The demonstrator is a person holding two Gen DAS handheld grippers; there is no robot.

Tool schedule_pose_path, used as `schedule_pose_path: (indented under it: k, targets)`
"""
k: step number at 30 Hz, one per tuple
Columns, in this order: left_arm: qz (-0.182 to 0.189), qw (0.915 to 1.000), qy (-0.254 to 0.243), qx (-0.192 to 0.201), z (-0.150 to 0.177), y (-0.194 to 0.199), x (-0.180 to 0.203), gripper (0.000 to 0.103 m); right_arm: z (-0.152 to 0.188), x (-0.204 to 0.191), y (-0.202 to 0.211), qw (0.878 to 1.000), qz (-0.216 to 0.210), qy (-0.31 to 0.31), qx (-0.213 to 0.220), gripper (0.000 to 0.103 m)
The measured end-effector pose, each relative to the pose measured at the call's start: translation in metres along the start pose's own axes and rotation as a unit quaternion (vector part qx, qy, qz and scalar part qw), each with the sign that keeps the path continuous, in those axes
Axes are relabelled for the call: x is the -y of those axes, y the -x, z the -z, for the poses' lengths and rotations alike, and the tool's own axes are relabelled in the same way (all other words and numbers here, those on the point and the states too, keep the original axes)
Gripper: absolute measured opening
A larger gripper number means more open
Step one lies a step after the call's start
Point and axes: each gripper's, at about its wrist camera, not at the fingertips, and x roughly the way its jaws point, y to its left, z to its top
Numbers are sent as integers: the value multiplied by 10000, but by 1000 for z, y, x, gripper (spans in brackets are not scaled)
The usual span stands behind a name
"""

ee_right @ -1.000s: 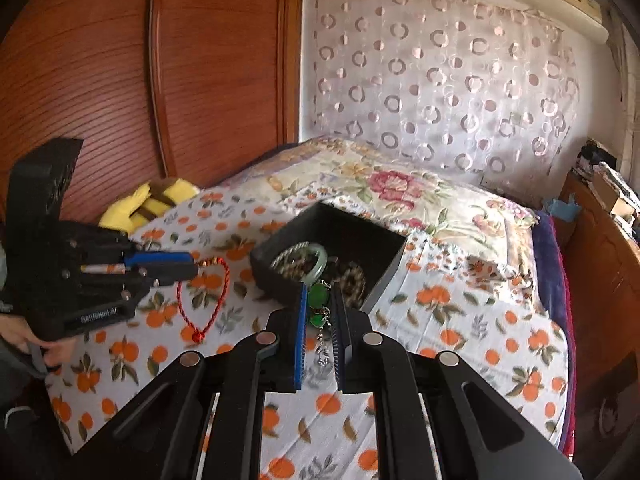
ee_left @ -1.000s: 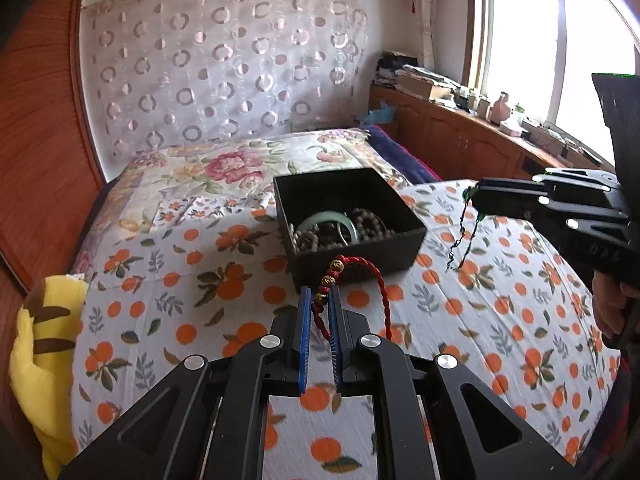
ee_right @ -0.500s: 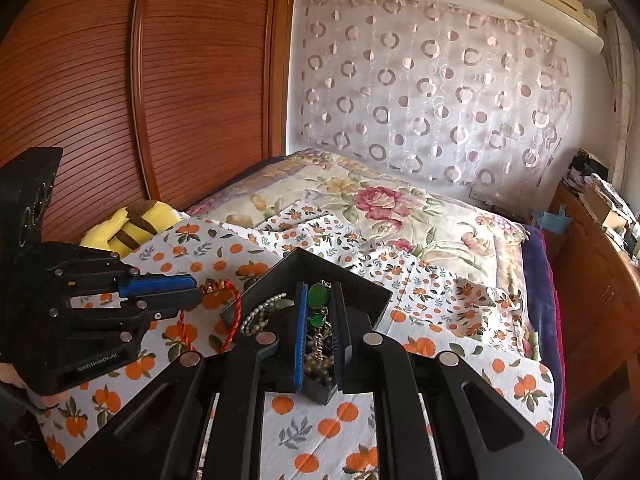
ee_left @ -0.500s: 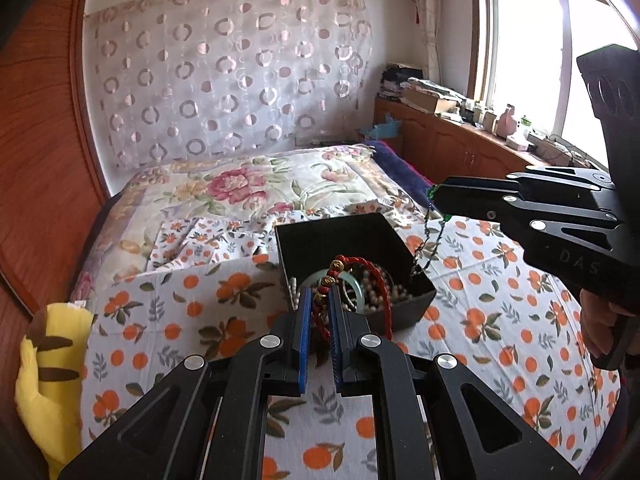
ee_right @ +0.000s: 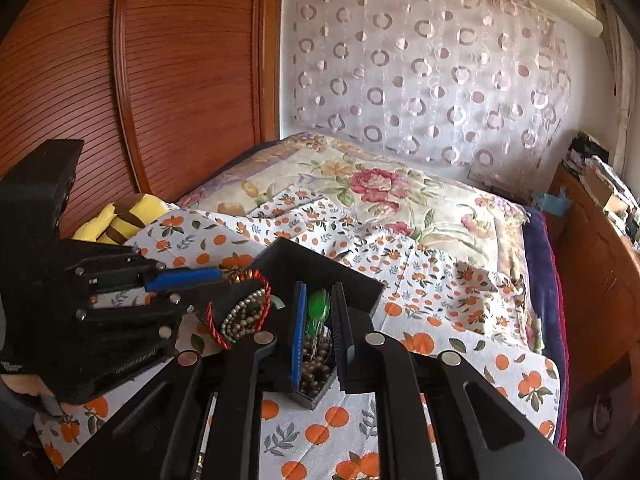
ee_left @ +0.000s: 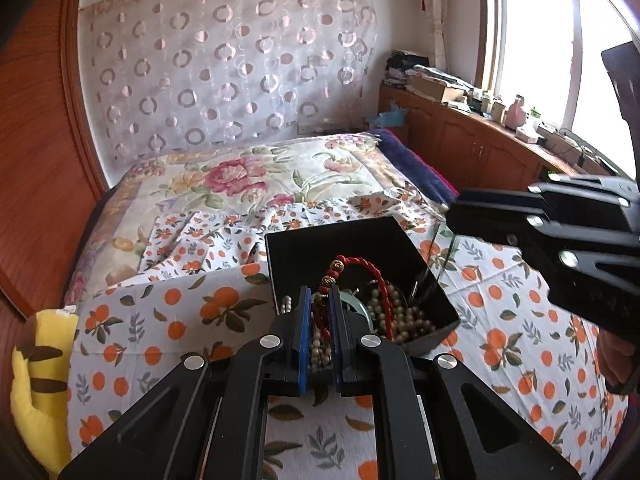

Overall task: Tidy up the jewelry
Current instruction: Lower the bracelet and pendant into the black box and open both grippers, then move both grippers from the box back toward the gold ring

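Observation:
A black jewelry box (ee_left: 352,240) (ee_right: 316,258) sits on the orange-print cloth and holds pearl and wooden bead strands. My left gripper (ee_left: 319,300) (ee_right: 224,276) is shut on a red cord bracelet (ee_left: 376,276) (ee_right: 216,328) with gold beads, held over the box's near edge. My right gripper (ee_right: 318,292) (ee_left: 452,210) stands over the box with its jaws parted; a blurred green-pendant chain (ee_right: 318,308) shows between them, loose and dropping. Its thin chain (ee_left: 436,248) hangs at the box's right edge in the left wrist view.
The orange-print cloth (ee_left: 180,312) covers the bed, with a floral quilt (ee_left: 256,176) behind. A yellow plush toy (ee_left: 36,380) (ee_right: 120,220) lies at the left edge. A wooden wardrobe (ee_right: 160,80) stands left, a wooden cabinet (ee_left: 480,148) under the window right.
Both grippers moved in over the box. The right jaws opened and the green-pendant chain slips down into the box. The left gripper still holds the red bracelet.

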Motion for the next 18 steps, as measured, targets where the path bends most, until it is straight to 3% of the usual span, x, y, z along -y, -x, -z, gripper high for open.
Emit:
schedule_pose_path:
  k: [8, 15, 18]
  targets:
    - [-35, 9999, 70, -127, -4, -16, -4, 8, 11, 9, 4, 9999, -48, -156, 16, 15]
    - [-22, 9999, 103, -102, 5, -10, -7, 42, 38, 1, 15, 9998, -142, -131, 65, 15]
    - [-10, 10000, 55, -47, 10, 0, -4, 47, 51, -2, 19, 9996, -235, -169, 58, 15]
